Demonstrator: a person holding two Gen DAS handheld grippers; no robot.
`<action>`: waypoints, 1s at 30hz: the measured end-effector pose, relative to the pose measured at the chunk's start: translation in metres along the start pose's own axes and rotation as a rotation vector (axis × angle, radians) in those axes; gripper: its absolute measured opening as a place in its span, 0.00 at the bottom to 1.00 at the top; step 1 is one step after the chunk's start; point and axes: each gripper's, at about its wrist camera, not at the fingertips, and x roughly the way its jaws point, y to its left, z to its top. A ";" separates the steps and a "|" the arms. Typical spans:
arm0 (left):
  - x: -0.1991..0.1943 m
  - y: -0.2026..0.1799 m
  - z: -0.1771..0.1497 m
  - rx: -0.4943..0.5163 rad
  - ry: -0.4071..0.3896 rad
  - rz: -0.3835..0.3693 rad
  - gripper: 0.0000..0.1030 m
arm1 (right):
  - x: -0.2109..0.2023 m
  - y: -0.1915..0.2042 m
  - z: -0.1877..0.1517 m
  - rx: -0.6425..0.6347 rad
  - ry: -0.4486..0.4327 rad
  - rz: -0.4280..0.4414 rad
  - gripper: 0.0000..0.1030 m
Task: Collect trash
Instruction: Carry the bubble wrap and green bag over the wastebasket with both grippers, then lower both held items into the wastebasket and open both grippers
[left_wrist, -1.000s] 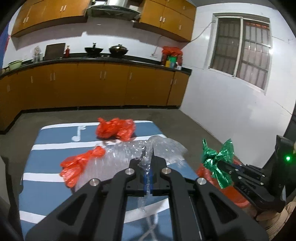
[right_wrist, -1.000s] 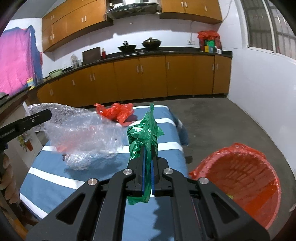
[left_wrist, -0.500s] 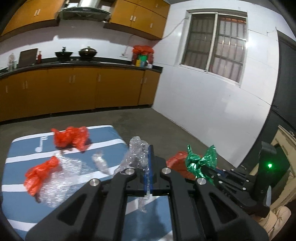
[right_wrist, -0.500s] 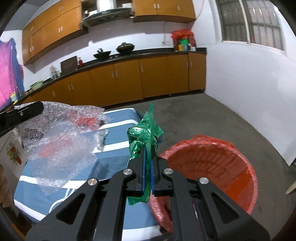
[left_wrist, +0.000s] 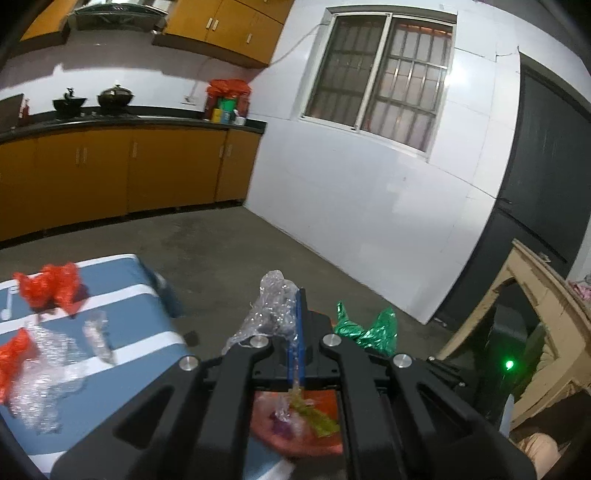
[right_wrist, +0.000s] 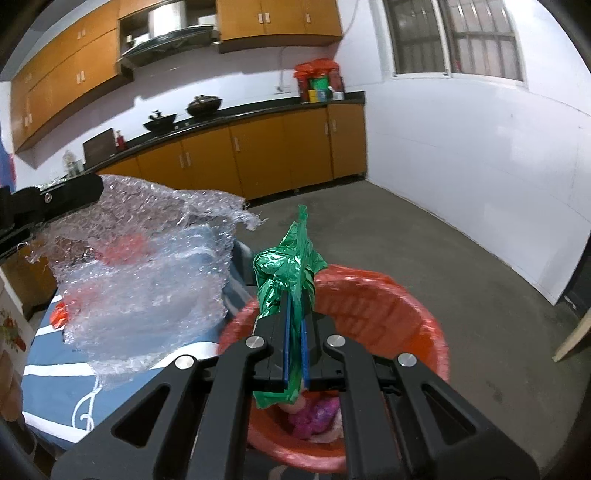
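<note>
Over the red basin (right_wrist: 399, 306), contents largely hidden: right hand-held gripper (right_wrist: 294, 314) clamped on green plastic bag (right_wrist: 288, 266); left hand-held gripper (left_wrist: 297, 317) clamped on bubble wrap (left_wrist: 273, 306).

Red basin (right_wrist: 417, 314) mouth unobstructed above

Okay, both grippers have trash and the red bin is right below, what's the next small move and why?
Probably open the right gripper first: it is shut on the green plastic bag, which hangs over the red bin. The left gripper's bubble wrap still looks partly over the table.
</note>
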 end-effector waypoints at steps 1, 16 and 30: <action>0.006 -0.006 0.001 0.001 0.003 -0.012 0.03 | -0.001 -0.005 0.000 0.005 0.001 -0.008 0.05; 0.079 -0.027 -0.020 -0.002 0.107 -0.038 0.03 | 0.007 -0.048 -0.011 0.092 0.041 -0.055 0.05; 0.102 -0.013 -0.037 -0.026 0.167 -0.020 0.29 | 0.026 -0.055 -0.010 0.113 0.078 -0.036 0.19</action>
